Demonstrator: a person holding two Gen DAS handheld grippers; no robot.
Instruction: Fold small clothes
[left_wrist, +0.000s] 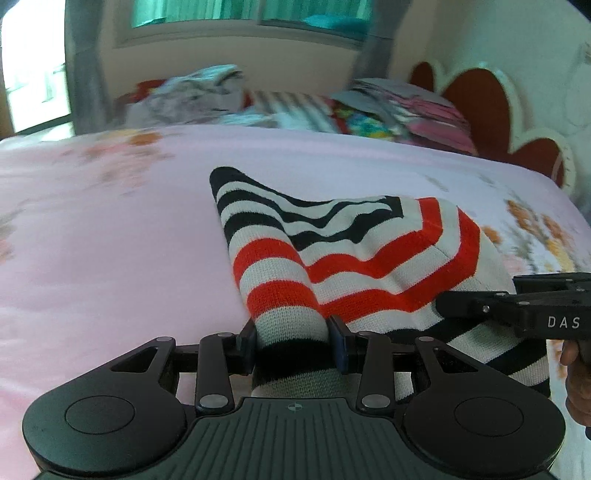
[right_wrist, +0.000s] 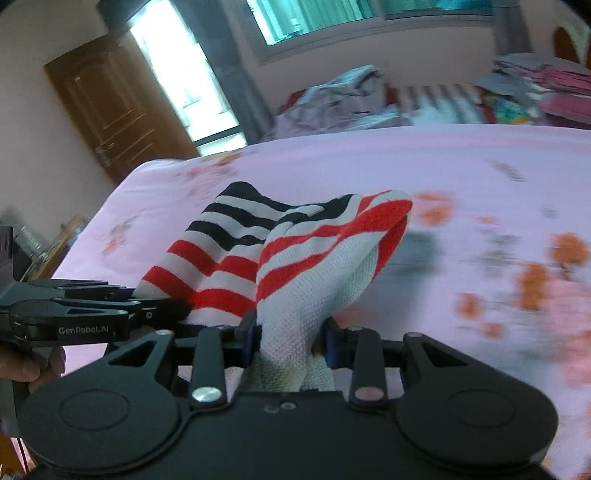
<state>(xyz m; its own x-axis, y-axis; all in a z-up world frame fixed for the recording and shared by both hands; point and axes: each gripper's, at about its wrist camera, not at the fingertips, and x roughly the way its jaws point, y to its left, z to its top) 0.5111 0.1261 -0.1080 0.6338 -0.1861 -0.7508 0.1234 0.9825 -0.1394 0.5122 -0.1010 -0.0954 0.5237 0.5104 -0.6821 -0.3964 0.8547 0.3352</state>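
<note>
While both our jaws stand part-closed, left gripper (left_wrist: 293, 341) pinches a bunched fold of the striped knit garment (left_wrist: 332, 254) | right gripper (right_wrist: 291, 336) clamps its white edge | garment lifted off the pink bedsheet (left_wrist: 110, 240) mid-bed | clothes pile (left_wrist: 207, 96) at far edge

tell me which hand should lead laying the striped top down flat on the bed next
Neither leads clearly: the left gripper and right gripper each have jaws clamped on the striped top, side by side over the pink bedsheet. Probably lower both together.
</note>
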